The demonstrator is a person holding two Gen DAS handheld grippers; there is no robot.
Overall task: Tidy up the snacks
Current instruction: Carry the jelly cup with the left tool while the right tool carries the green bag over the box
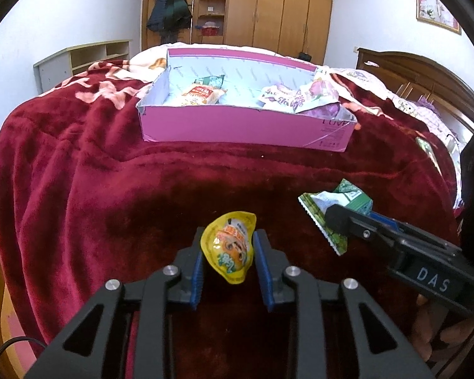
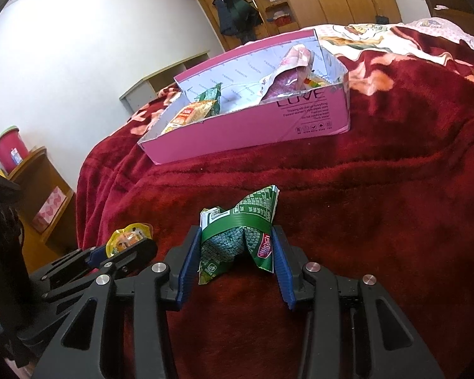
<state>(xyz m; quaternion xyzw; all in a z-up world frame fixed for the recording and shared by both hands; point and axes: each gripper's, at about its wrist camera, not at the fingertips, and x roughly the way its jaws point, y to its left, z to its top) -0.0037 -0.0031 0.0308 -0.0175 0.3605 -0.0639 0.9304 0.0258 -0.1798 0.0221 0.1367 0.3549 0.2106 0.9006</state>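
The yellow snack pouch (image 1: 229, 248) sat pinched between the blue pads of my left gripper (image 1: 228, 246), just above the red blanket (image 1: 79, 173). Beside it, my right gripper (image 2: 237, 248) squeezed the crumpled green packet (image 2: 240, 237). Farther off, the pink box (image 1: 237, 124) held several snacks (image 1: 202, 93) already.

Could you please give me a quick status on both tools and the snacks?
Left tool shut on yellow snack. Right tool shut on green packet. Pink box ahead, path clear.
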